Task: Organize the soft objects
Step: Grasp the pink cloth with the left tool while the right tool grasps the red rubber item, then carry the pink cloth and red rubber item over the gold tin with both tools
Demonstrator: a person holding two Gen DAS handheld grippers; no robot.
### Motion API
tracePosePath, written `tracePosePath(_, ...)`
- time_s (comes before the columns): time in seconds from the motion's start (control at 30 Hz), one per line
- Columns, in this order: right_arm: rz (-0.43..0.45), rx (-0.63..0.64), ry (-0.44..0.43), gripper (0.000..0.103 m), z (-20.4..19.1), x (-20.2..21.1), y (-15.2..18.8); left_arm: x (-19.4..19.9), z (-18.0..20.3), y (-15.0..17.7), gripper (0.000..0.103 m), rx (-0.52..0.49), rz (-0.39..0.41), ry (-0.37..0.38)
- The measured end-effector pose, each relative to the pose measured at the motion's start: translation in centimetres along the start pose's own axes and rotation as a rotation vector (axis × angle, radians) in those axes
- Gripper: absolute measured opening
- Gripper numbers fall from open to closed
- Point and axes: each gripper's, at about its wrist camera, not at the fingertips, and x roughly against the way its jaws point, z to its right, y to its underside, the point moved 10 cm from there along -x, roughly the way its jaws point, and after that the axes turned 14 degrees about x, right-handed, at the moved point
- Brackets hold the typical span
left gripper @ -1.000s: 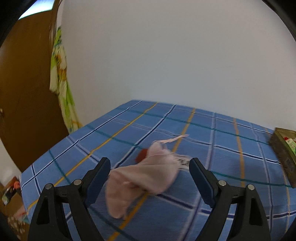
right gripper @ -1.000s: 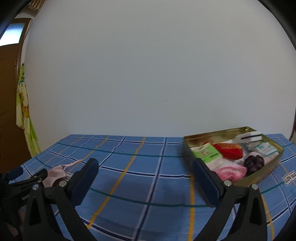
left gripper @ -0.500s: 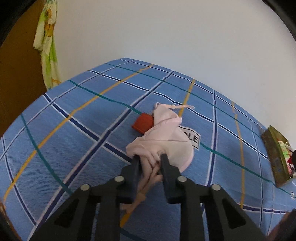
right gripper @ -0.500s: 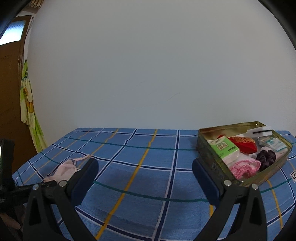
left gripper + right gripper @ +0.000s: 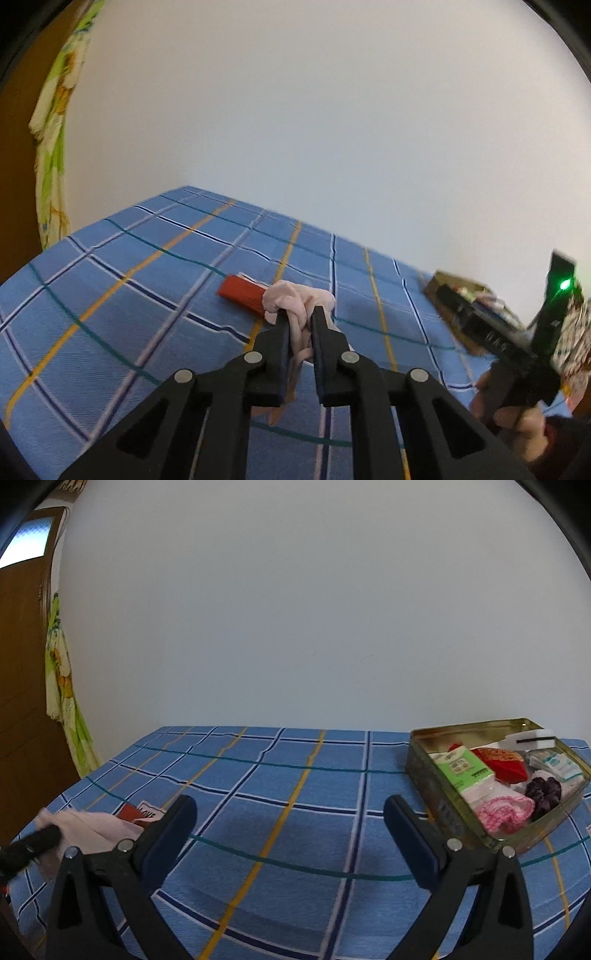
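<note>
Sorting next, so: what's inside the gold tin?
The gold tin holds a green packet, red pouch, dark scrunchie, pink knit; anything beneath is hidden.

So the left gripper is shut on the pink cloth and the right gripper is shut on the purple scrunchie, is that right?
Not quite. The left gripper is shut on the pink cloth, but the right gripper is open and holds nothing. The right wrist view shows its fingers wide apart above the blue checked cloth, and the purple scrunchie lies in the metal tin.
</note>
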Motion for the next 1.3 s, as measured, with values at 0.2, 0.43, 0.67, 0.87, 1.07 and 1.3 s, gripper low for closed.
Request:
tracePosePath(0.2, -0.024, 0.078, -0.129, 0.097, -4.6, -2.1, -0.7, 3.6, -3.1, -3.7, 0.012, 0.073, 0.121, -0.056)
tracePosePath(0.43, -0.151, 0.235, -0.348, 0.083, -12.5, -6.7, -0.4, 6.4, -4.8, -5.8, 0.012, 0.080, 0.231, -0.125)
tracePosePath(0.67, -0.262, 0.366, -0.437, 0.073, -18.5, -10.3, 0.6, 6.0, -5.0, -6.2, 0.012, 0.075, 0.243, -0.127)
tracePosePath(0.87, -0.380, 0.414, -0.458, 0.056, -20.1, -12.6, 2.3, 4.9, -5.6, -6.1, 0.012, 0.080, 0.220, -0.134)
tracePosePath(1.07, -0.375, 0.435, -0.467, 0.042, -20.1, -12.3, 2.4, 4.6, -5.5, -5.9, 0.012, 0.088, 0.213, -0.153)
tracePosePath(1.3, -0.332, 0.350, -0.422, 0.038, -16.3, -10.6, 2.3, 4.2, -3.6, -5.2, 0.012, 0.068, 0.210, -0.146)
